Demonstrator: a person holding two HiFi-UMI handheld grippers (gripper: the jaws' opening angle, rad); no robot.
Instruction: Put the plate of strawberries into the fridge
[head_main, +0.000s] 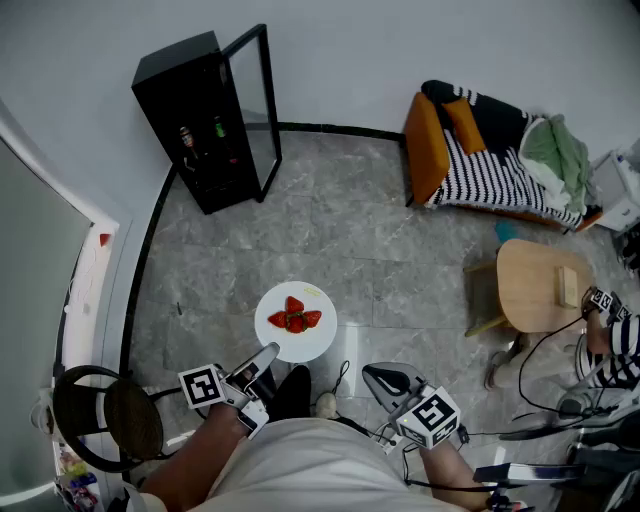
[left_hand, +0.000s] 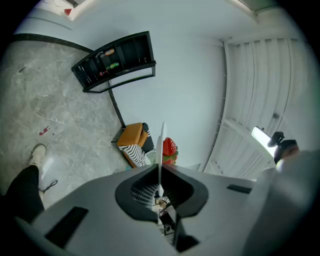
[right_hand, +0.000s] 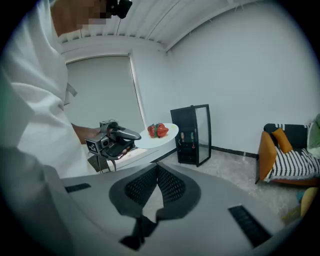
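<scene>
A round white plate carrying red strawberries hangs in the air above the grey floor. My left gripper is shut on the plate's near rim. In the left gripper view the plate shows edge-on between the jaws, strawberries beside it. The right gripper view shows the plate held by the left gripper. My right gripper is shut and holds nothing, to the right of the plate. The black fridge stands at the far left wall with its glass door swung open.
Bottles stand on the fridge's shelves. An orange sofa with a striped blanket sits at the far right. A round wooden side table is at right. A black chair stands near my left side. Cables trail at lower right.
</scene>
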